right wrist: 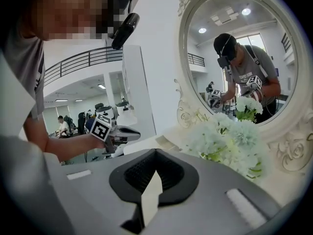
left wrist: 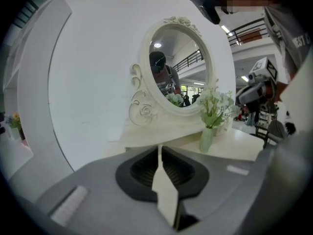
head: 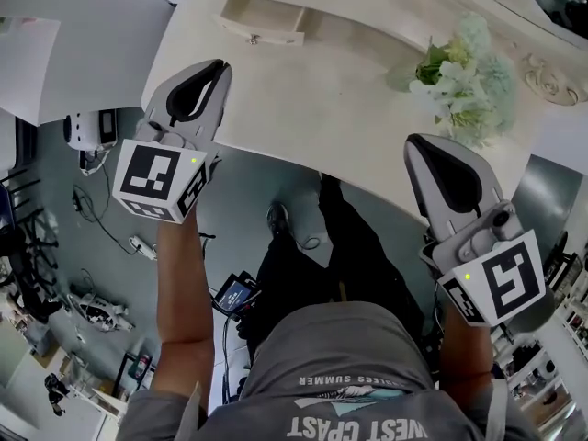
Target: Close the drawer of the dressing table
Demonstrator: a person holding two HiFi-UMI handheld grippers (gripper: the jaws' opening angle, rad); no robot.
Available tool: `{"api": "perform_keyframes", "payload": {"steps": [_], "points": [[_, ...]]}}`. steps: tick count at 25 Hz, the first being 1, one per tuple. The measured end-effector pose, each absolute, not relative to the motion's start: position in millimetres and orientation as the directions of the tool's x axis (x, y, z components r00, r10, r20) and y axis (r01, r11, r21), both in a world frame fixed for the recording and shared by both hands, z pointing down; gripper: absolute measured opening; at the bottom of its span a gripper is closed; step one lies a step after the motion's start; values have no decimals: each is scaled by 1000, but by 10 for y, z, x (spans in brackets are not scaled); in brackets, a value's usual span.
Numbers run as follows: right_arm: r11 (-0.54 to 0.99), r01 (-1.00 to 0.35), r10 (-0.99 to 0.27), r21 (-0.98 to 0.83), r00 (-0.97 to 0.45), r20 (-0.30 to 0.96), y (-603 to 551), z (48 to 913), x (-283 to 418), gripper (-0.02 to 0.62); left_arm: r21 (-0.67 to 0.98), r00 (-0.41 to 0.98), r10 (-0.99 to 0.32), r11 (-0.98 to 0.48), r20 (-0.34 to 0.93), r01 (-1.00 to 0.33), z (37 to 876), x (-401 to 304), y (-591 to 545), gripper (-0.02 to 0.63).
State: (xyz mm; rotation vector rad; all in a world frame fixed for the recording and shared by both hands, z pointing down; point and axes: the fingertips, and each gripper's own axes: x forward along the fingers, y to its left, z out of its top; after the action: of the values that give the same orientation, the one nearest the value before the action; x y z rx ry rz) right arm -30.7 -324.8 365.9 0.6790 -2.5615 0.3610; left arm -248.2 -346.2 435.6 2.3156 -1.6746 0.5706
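The cream dressing table (head: 303,99) fills the upper head view. At its back a small drawer (head: 265,18) stands pulled out, its knob toward me. My left gripper (head: 214,70) hangs over the table's near left part, short of the drawer; a thin slit shows between its jaws (left wrist: 159,150) and nothing is in it. My right gripper (head: 420,147) hovers at the table's front edge on the right, below the flowers (head: 464,81). Its pads meet at the tips (right wrist: 155,154) on nothing.
An oval mirror (left wrist: 178,65) with carved scrolls rises behind the table. A vase of pale flowers (left wrist: 212,114) stands at the right. White wall panels (head: 83,44) lie left of the table. Cables and devices (head: 92,136) litter the grey floor below.
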Motion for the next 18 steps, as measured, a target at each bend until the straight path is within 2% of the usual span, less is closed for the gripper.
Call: {"api": "perform_keyframes", "payload": {"steps": [18], "points": [[830,-525,-361,-191,-766,532,-3280,4100,-316,2,15,264,-787,-308,558,-951,5322,-2582,-3918,120]]}}
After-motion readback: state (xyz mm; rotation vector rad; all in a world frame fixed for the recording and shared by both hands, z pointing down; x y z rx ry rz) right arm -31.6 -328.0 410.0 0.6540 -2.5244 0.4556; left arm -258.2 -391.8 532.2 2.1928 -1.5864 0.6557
